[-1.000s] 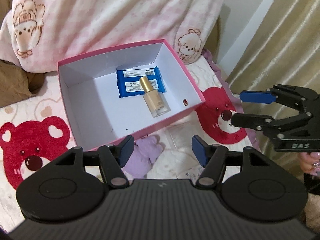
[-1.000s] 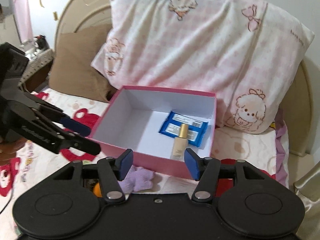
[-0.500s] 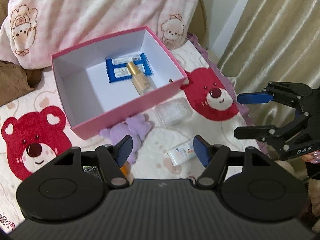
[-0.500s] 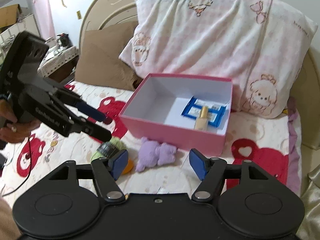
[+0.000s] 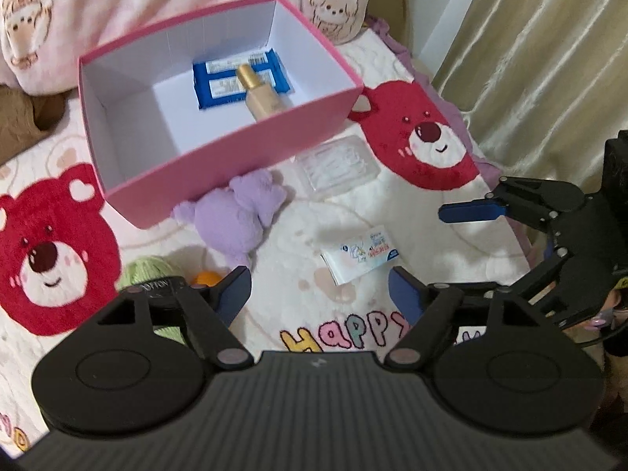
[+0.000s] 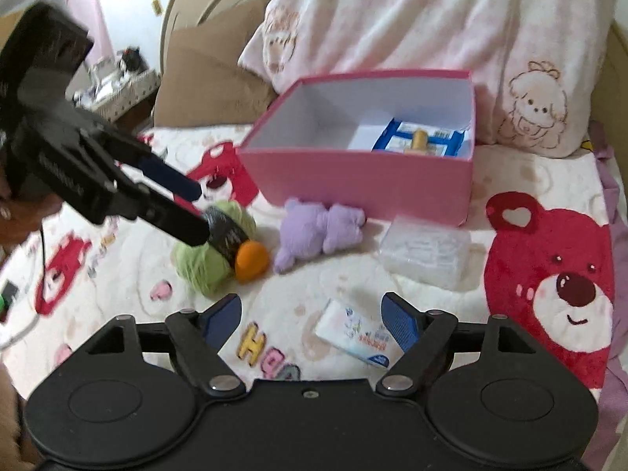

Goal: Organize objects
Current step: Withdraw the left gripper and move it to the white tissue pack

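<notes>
A pink box (image 5: 235, 157) (image 6: 353, 180) stands on the bed, with a blue packet (image 5: 239, 82) and a gold-capped bottle (image 5: 259, 94) inside. In front of it lie a purple plush (image 5: 235, 216) (image 6: 318, 231), a clear plastic case (image 5: 337, 168) (image 6: 428, 251), a white tissue packet (image 5: 361, 259) (image 6: 353, 333), a green yarn ball (image 6: 204, 259) and an orange ball (image 6: 251, 261). My left gripper (image 5: 318, 290) (image 6: 196, 208) hovers by the yarn ball, jaws opening, nothing between them. My right gripper (image 6: 310, 314) (image 5: 463, 247) hangs over the tissue packet, jaws opening, pads not touching it.
A pink printed pillow (image 6: 431, 19) and a brown cushion (image 6: 204, 86) lean on the headboard behind the box. Beige curtains (image 5: 530, 59) hang past the bed's right edge. The bedspread (image 6: 557, 294) shows red bears and coloured letters.
Both grippers have drawn back from the box and sunk toward the bedspread. The loose things in front of the box have come into view. Both pairs of jaws stand wider apart.
</notes>
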`<state>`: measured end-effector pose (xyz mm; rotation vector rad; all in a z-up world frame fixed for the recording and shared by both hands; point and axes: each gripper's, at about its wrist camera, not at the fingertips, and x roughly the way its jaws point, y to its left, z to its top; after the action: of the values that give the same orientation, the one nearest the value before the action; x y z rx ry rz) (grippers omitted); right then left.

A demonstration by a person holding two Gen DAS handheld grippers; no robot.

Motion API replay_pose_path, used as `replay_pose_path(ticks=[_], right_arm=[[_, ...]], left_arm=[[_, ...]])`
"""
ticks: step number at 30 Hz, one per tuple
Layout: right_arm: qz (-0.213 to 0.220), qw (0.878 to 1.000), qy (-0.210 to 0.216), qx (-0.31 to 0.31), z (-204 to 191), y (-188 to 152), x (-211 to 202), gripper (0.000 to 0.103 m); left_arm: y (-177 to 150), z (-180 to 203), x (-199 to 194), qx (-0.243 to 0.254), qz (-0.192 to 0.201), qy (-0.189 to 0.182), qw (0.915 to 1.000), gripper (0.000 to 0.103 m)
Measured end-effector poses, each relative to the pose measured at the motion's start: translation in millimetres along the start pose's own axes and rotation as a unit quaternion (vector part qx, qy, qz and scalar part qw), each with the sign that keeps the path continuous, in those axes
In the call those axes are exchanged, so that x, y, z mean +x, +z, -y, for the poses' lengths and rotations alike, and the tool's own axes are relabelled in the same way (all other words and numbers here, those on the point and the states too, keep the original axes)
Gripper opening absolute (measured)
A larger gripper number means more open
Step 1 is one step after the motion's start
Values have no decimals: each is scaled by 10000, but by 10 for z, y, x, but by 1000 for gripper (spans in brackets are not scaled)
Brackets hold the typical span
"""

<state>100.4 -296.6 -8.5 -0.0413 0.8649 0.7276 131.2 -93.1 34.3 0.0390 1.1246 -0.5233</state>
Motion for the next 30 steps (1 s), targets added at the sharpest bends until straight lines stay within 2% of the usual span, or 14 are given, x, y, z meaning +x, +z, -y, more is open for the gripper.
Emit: replay_pose_path(ticks=[7, 11, 16, 21, 24, 27, 30], right_arm=[[-323, 9974, -363, -534, -36, -113, 307, 82], [-273, 9942, -591, -858, -62, -184, 418, 83], [-283, 9962, -647, -511, 30, -311, 614, 83], [-310, 9960, -715, -443, 58, -364, 675, 83], [-406, 9952, -801, -384, 88, -380, 712, 83], [-432, 9947, -883, -316, 112, -369, 695, 83], [-545, 9956, -764, -83, 176, -369, 717, 83]], left_arm=[[-242, -42, 313, -188, -222, 46, 9996, 78], [-351, -56, 452, -292, -128, 56, 9995, 78], [-405, -14, 600, -260, 246, -14, 9994, 78], [-399, 22, 836, -509, 529, -202, 9971, 78], [-400, 87, 1027, -511, 575, -254, 9967, 78], [-386, 153, 1230, -474, 495, -152, 9975, 78], [-388, 84, 1363, -806, 444, -368, 9951, 76]])
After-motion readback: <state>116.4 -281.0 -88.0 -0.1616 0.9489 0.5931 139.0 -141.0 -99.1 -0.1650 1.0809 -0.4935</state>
